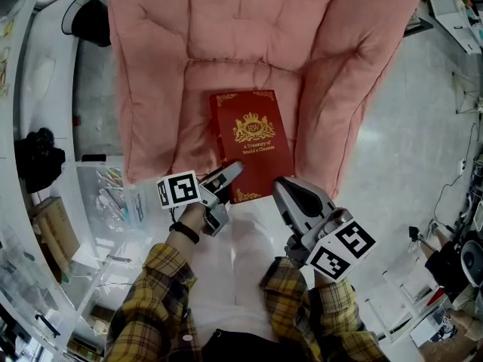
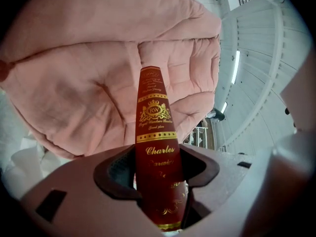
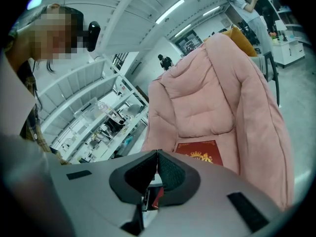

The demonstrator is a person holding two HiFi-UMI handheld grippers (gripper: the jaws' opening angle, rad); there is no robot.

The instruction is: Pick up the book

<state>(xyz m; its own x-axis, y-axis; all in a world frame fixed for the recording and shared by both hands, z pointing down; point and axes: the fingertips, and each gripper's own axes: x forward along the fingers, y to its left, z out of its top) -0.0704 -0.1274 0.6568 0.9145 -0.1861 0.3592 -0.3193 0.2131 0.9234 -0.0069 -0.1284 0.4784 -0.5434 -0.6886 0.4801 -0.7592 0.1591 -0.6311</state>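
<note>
Jaws of the left gripper clamp the book by its spine over the pink armchair, while the right gripper is closed, empty.

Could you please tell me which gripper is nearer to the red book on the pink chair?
Left. The left gripper holds the red book by its near edge, between its jaws. The right gripper, jaws together, hovers by the book's near right corner, holding nothing.

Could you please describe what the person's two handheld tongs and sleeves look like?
Both the left tongs and right tongs are pale grey with dark textured pads, each carrying a white cube printed with black square markers. The sleeves are yellow-and-dark plaid; a black band circles the left wrist.
</note>
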